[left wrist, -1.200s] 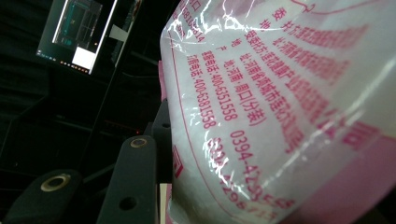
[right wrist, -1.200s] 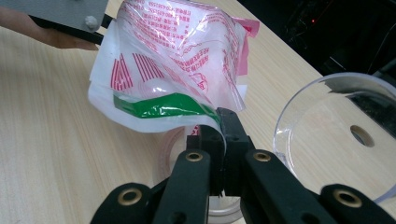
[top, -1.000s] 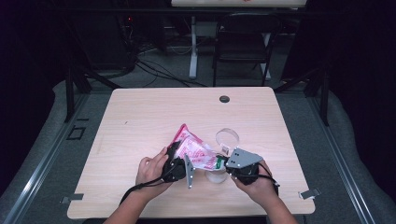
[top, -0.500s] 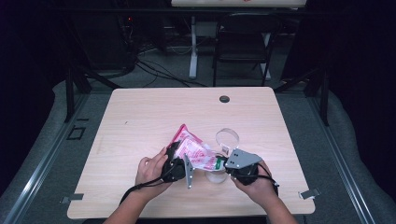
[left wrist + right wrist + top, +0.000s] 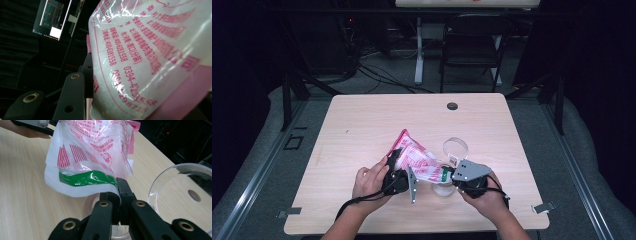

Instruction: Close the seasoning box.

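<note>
Near the table's front edge, the left gripper clamps the pink-printed bag part-open, while the right gripper pinches its green-striped edge fully closed.

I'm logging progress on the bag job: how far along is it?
Done: both grippers grip the pink-printed bag, lifted above the table. In hand: right gripper pinches its green-striped edge over the clear jar. Left: nothing visibly poured yet.
</note>
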Action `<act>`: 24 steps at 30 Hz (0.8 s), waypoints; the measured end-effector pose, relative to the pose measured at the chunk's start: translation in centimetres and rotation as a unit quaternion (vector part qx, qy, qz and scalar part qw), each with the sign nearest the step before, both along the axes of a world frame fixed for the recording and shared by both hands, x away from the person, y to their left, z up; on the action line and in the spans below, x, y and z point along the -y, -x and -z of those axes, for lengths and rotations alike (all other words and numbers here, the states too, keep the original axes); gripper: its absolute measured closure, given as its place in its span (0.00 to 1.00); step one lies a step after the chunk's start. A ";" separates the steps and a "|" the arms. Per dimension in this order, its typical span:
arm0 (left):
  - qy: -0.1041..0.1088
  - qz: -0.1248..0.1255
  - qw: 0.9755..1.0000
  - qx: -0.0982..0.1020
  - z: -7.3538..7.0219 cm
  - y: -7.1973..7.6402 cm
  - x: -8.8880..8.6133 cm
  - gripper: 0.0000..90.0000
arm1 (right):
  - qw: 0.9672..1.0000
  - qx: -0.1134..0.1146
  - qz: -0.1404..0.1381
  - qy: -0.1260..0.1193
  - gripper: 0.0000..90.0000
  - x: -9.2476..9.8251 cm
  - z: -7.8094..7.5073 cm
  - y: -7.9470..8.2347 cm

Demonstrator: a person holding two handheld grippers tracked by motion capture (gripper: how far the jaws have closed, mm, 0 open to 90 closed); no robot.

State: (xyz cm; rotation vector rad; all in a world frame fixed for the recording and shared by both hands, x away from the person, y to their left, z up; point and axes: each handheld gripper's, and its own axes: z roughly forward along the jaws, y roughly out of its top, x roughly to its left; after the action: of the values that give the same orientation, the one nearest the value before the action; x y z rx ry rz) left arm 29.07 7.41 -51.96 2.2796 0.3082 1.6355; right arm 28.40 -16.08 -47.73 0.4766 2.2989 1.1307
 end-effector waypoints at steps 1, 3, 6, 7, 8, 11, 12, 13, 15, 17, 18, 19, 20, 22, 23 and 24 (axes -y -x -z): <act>-0.001 0.001 1.000 0.000 0.0 0.0 0.0 0.69 | 1.000 -0.001 0.000 0.001 1.00 0.0 0.0 0.0; -0.006 0.003 1.000 -0.002 0.0 -0.1 0.1 0.69 | 1.000 0.000 0.003 -0.001 1.00 0.0 0.0 0.0; -0.008 0.004 1.000 0.000 -0.3 -0.1 0.2 0.69 | 1.000 -0.001 0.005 -0.002 1.00 0.2 0.0 -0.1; -0.010 0.003 1.000 -0.001 -0.4 -0.2 0.2 0.69 | 1.000 0.000 0.006 -0.003 1.00 0.2 0.0 -0.1; -0.013 0.003 1.000 0.001 -0.5 -0.2 0.3 0.69 | 1.000 0.001 0.006 -0.003 1.00 0.2 -0.1 -0.1; -0.025 0.005 1.000 0.004 -0.9 -0.3 0.4 0.69 | 1.000 0.002 0.007 -0.004 1.00 0.3 -0.1 -0.1; -0.029 0.006 1.000 0.006 -1.0 -0.3 0.5 0.69 | 1.000 0.001 0.007 -0.004 1.00 0.3 -0.1 -0.1; -0.036 0.008 0.999 0.008 -1.1 -0.3 0.5 0.69 | 1.000 0.002 0.007 -0.006 1.00 0.4 -0.1 -0.1; -0.043 0.008 0.999 0.012 -1.3 -0.3 0.6 0.69 | 1.000 0.001 0.007 -0.006 1.00 0.5 -0.2 -0.1; -0.046 0.010 0.999 0.015 -1.5 -0.4 0.7 0.69 | 1.000 0.002 0.008 -0.010 1.00 0.6 -0.2 -0.2; -0.048 0.010 0.999 0.017 -1.6 -0.4 0.7 0.69 | 1.000 0.001 0.009 -0.010 1.00 0.6 -0.2 -0.2; -0.050 0.010 0.999 0.017 -1.7 -0.4 0.7 0.69 | 1.000 0.002 0.009 -0.010 1.00 0.6 -0.3 -0.2; -0.054 0.011 0.998 0.020 -1.8 -0.4 0.7 0.69 | 1.000 0.002 0.008 -0.010 1.00 0.6 -0.3 -0.2; -0.057 0.010 0.998 0.021 -1.9 -0.4 0.7 0.69 | 1.000 0.001 0.008 -0.010 1.00 0.6 -0.3 -0.2; -0.059 0.010 0.998 0.022 -2.0 -0.4 0.7 0.69 | 1.000 0.002 0.009 -0.010 1.00 0.6 -0.3 -0.2; -0.061 0.012 0.998 0.025 -2.0 -0.5 0.7 0.69 | 1.000 0.001 0.008 -0.010 1.00 0.6 -0.3 -0.2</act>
State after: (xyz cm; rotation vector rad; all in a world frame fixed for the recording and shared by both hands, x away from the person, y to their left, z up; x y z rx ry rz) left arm 29.54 6.70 -49.91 2.3155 0.1730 1.7397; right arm 28.63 -16.68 -47.47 0.5005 2.2793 1.1461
